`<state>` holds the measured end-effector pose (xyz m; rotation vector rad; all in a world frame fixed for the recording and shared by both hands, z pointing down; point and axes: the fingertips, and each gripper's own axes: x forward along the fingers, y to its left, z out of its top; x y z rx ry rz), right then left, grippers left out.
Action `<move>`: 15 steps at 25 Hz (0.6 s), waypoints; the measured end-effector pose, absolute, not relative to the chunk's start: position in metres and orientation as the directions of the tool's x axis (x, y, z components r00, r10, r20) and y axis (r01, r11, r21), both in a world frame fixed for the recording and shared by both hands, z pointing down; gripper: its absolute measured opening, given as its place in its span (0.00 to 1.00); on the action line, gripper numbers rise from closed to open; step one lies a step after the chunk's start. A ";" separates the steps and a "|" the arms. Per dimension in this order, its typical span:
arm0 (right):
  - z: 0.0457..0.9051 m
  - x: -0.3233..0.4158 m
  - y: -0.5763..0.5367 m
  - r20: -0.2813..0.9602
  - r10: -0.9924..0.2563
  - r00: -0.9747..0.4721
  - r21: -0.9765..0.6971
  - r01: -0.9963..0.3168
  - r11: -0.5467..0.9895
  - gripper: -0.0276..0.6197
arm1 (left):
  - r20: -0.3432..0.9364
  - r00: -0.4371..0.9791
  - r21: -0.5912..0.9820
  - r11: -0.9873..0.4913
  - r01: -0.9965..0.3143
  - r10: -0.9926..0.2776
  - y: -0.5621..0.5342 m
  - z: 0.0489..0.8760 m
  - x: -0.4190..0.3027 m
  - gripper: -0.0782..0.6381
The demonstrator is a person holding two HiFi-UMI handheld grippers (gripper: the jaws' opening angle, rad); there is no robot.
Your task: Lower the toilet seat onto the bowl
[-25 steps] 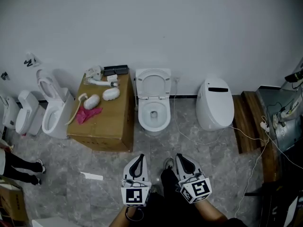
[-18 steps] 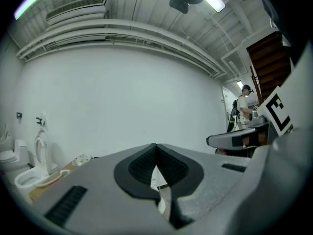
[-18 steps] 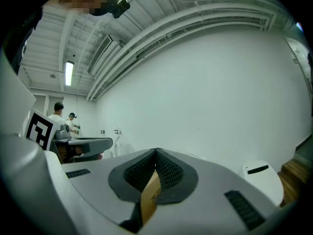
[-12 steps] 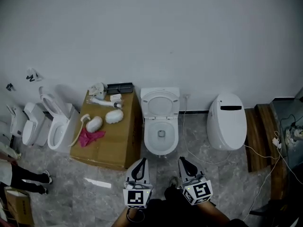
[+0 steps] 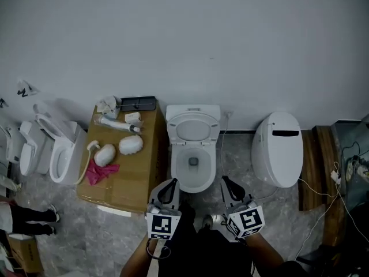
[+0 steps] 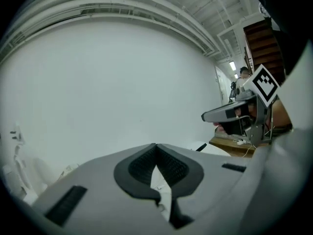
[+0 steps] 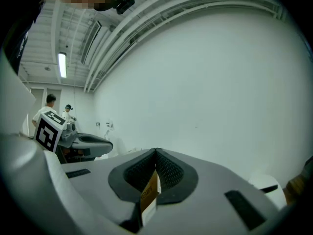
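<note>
The white toilet (image 5: pixel 193 180) stands against the wall just ahead of me in the head view. Its seat (image 5: pixel 196 129) is raised and leans back toward the tank, so the bowl lies open below it. My left gripper (image 5: pixel 171 182) hovers near the bowl's front left rim, and my right gripper (image 5: pixel 226 180) near its front right; neither touches it. Both are shut with nothing held. The left gripper view shows its own jaws (image 6: pixel 156 146) closed, pointing at the bare wall. In the right gripper view the jaws (image 7: pixel 156 152) are closed too.
A cardboard box (image 5: pixel 143 172) left of the toilet carries white parts, a pink cloth (image 5: pixel 101 171) and a black tray (image 5: pixel 137 103). Another open toilet (image 5: pixel 60 149) stands further left, a closed one (image 5: pixel 278 148) on the right. Wooden boards (image 5: pixel 308 166) and cables lie far right.
The head view has come closer to the toilet, which now sits just above the grippers. Both grippers stay shut and keep their places in the picture.
</note>
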<state>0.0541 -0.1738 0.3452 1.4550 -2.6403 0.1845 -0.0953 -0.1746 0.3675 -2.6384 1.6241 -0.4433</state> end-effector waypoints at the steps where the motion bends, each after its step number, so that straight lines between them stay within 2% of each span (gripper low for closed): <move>1: 0.349 0.053 -0.190 0.174 -0.833 -0.525 -0.035 -0.849 0.528 0.07 | 0.249 0.427 -0.162 -0.472 -0.867 -0.869 -0.192 0.375 -0.098 0.12; 9: 0.386 0.030 -0.304 0.272 -0.798 -0.537 0.017 -0.827 0.562 0.07 | 0.395 0.518 -0.162 -0.612 -0.774 -0.759 -0.314 0.424 -0.115 0.13; 10: 0.393 0.027 -0.317 0.291 -0.790 -0.540 0.023 -0.821 0.570 0.08 | 0.412 0.534 -0.158 -0.635 -0.756 -0.738 -0.326 0.431 -0.115 0.17; 12: 0.410 0.023 -0.344 0.331 -0.773 -0.541 0.039 -0.811 0.584 0.08 | 0.446 0.559 -0.161 -0.677 -0.718 -0.699 -0.351 0.445 -0.114 0.30; 13: 0.419 0.021 -0.357 0.350 -0.764 -0.542 0.050 -0.804 0.593 0.10 | 0.459 0.569 -0.170 -0.696 -0.698 -0.683 -0.364 0.452 -0.114 0.32; 15: 0.438 0.020 -0.383 0.389 -0.747 -0.539 0.084 -0.786 0.612 0.20 | 0.474 0.590 -0.195 -0.731 -0.654 -0.654 -0.388 0.464 -0.112 0.34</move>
